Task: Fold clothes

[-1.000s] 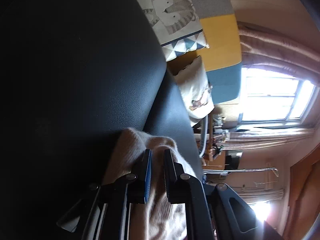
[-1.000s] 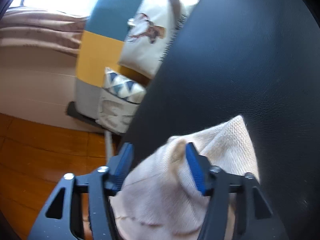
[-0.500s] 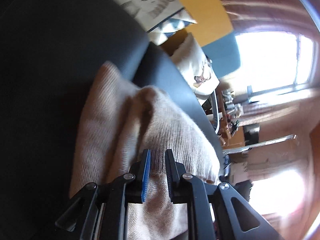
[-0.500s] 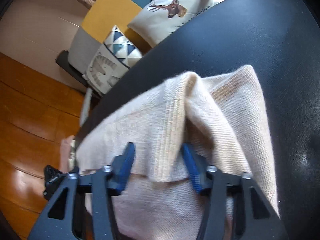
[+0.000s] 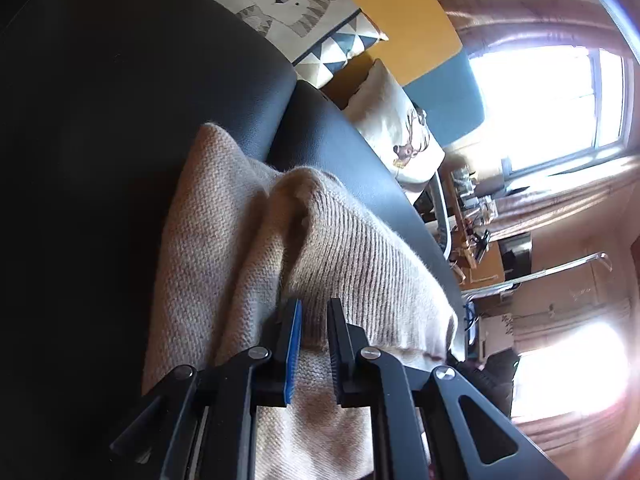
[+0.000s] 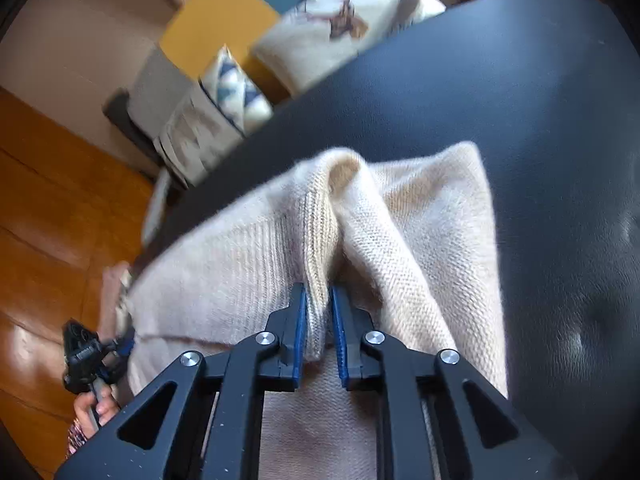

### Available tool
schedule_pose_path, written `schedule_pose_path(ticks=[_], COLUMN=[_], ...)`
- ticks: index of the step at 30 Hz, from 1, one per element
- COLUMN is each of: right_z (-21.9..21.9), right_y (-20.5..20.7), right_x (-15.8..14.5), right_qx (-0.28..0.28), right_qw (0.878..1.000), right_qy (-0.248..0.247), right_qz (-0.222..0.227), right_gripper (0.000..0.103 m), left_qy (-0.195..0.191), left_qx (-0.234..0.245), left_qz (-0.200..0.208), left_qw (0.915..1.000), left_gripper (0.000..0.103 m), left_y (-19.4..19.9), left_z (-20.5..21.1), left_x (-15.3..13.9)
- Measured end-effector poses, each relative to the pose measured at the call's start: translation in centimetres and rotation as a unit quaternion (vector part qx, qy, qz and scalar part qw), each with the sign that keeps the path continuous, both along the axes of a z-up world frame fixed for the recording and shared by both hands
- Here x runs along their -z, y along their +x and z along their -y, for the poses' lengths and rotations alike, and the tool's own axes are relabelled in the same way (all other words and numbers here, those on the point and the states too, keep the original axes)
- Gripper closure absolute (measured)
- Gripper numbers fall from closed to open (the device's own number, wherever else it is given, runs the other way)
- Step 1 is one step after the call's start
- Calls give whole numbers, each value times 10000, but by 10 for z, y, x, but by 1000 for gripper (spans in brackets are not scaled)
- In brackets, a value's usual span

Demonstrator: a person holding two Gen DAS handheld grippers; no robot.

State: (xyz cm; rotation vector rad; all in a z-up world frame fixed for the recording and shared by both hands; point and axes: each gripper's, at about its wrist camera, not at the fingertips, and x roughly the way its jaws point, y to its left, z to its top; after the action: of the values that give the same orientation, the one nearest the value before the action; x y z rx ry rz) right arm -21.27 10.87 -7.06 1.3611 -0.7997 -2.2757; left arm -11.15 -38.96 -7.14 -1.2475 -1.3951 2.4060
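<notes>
A beige knitted sweater (image 5: 216,240) lies bunched on a black leather surface (image 5: 120,80). In the left wrist view my left gripper (image 5: 314,308) is closing its jaws on the ribbed hem, and a thin fold of knit sits between the pads. In the right wrist view the sweater (image 6: 420,220) rises in a ridge. My right gripper (image 6: 319,292) is closing on that ridge, and its blue pads (image 6: 300,320) press the ribbed fold from both sides. At the far left of this view, off the edge of the surface, a hand (image 6: 94,404) holds the left gripper (image 6: 82,356).
Beyond the black surface (image 6: 520,80) a yellow, blue and grey sofa (image 5: 408,20) holds a lion-print cushion (image 5: 292,4) and a deer-print cushion (image 5: 396,128). Orange wooden floor (image 6: 48,200) lies to the left. A bright window (image 5: 552,100) and a cluttered desk (image 5: 476,216) are behind.
Both grippers drew the sweater further onto the black surface, so more of it shows. The right jaws narrowed from wide apart to pinching the ridge. The left stayed narrow on the hem.
</notes>
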Motion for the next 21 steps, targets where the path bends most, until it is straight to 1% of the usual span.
schedule_pose_path(ticks=[2, 3, 4, 6, 8, 10, 12, 15, 16, 18, 19, 21], right_z=[-16, -24, -28, -31, -27, -23, -21, -25, -30, -38, -37, -32], right_y=[11, 14, 15, 10, 6, 0, -9, -16, -14, -9, -9, -7], right_x=[-6, -9, -11, -15, -19, -20, -12, 3, 4, 2, 1, 3], right_qx=[357, 553, 610, 538, 467, 384, 490, 754, 805, 801, 741, 540], right_qw=[9977, 9957, 9948, 9944, 9947, 9948, 9955, 9927, 9919, 9908, 9906, 9906], right_qy=[-524, -646, -688, -758, -759, -821, -798, -837, -881, -1040, -1105, -1179], right_qz=[-236, -376, -438, -507, -511, -454, -118, 435, 432, 327, 308, 431], right_gripper=[88, 88, 88, 88, 88, 89, 89, 89, 89, 89, 89, 89], left_qy=[-113, -212, -316, -524, -735, -858, -909, -909, -909, -1189, -1220, -1249], left_qx=[-230, -171, -90, 72, 496, 813, 1084, 1326, 1406, 1547, 1571, 1607], left_qz=[-313, -456, -596, -877, -940, -1019, -1098, -1150, -1167, -944, -982, -1106], left_qw=[9992, 9986, 9977, 9947, 9916, 9877, 9838, 9803, 9790, 9762, 9751, 9728], left_gripper=[92, 92, 92, 92, 92, 91, 92, 91, 91, 90, 90, 95], left_y=[10, 8, 6, 1, -18, -33, -46, -57, -61, -72, -71, -67], left_z=[0, -7, -16, -32, -62, -90, -115, -141, -149, -160, -161, -161], left_x=[-14, -22, -29, -45, -50, -48, -45, -35, -31, -16, -11, -3])
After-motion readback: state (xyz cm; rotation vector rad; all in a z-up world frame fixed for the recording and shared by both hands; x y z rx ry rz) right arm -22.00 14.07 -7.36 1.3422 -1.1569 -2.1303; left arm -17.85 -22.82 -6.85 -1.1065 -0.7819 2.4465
